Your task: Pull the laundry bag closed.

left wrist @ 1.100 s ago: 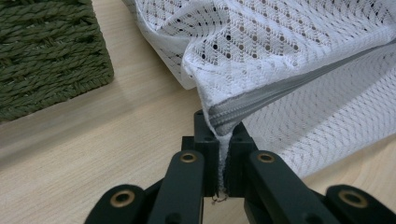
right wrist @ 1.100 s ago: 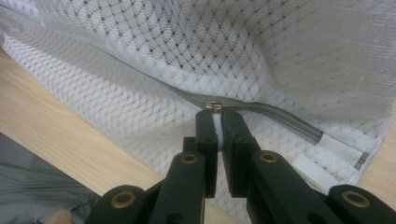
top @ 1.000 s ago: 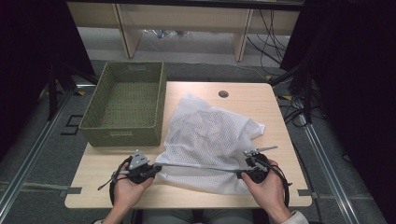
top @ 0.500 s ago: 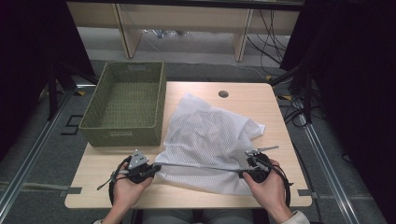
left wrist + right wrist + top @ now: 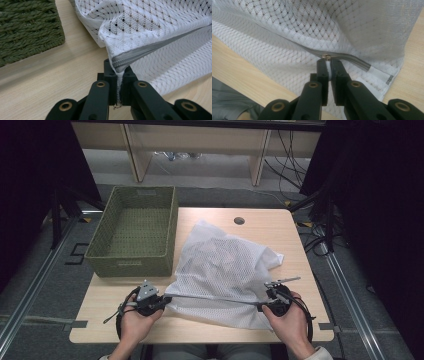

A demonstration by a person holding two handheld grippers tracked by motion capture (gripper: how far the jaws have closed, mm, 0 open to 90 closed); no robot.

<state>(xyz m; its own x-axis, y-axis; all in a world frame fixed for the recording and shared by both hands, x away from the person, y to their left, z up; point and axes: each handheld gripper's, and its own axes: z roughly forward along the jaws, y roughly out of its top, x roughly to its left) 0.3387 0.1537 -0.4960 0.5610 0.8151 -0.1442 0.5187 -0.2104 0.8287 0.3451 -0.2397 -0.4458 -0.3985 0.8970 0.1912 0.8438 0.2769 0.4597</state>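
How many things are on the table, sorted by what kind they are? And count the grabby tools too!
White mesh laundry bag with a grey zipper: 1
Green woven basket: 1
Grippers: 2, the left gripper and the right gripper, each shut on the bag
Total: 4

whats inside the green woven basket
The green woven basket looks empty in the high view: only its woven floor and inner walls show. The strip of floor right behind its near wall is hidden. The white mesh bag lies beside it on the table.
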